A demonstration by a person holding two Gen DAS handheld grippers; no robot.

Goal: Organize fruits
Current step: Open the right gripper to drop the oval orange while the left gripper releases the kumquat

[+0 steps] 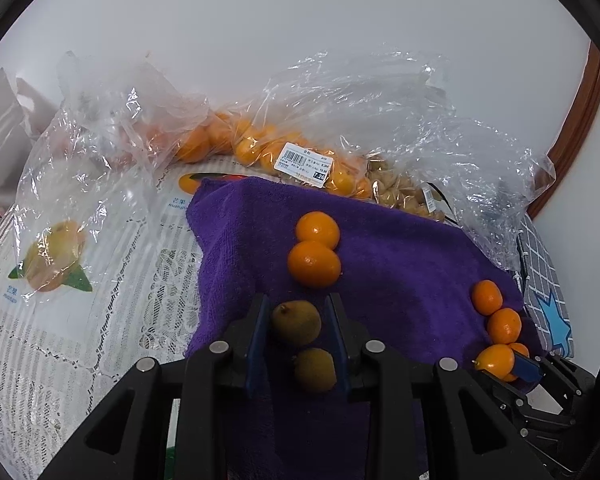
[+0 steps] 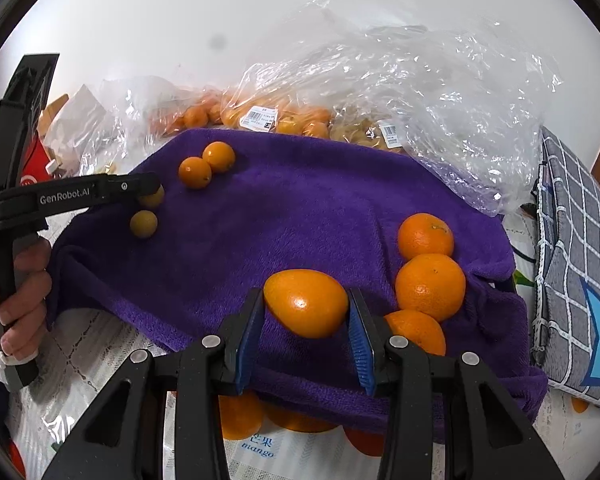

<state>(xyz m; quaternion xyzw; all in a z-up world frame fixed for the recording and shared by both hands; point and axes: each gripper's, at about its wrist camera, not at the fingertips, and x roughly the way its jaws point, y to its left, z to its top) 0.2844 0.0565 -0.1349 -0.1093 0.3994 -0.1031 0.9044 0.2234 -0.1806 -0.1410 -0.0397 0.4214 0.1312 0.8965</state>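
A purple towel (image 1: 400, 272) (image 2: 300, 208) carries the sorted fruit. My left gripper (image 1: 296, 298) (image 2: 150, 188) stands open around a brown-green fruit (image 1: 296, 322) that rests on the towel, with a slim gap at the right pad. A second brown-green fruit (image 1: 315, 370) (image 2: 143, 223) lies just behind it. Two kumquats (image 1: 314, 264) (image 2: 195, 172) touch each other ahead of the fingers. My right gripper (image 2: 306, 292) (image 1: 508, 364) is shut on an orange kumquat (image 2: 306, 304) (image 1: 496, 360), beside a row of kumquats (image 2: 430, 286) (image 1: 504, 325) at the towel's right edge.
Behind the towel lie clear plastic bags: one of kumquats with a price label (image 1: 260, 144) (image 2: 260, 114), one of tan fruits (image 1: 400, 196) (image 2: 360, 132). A lace cloth with mango prints (image 1: 100, 320) covers the table. A checked cloth with a blue star (image 2: 572, 248) lies right. A hand (image 2: 20, 280) grips the left handle.
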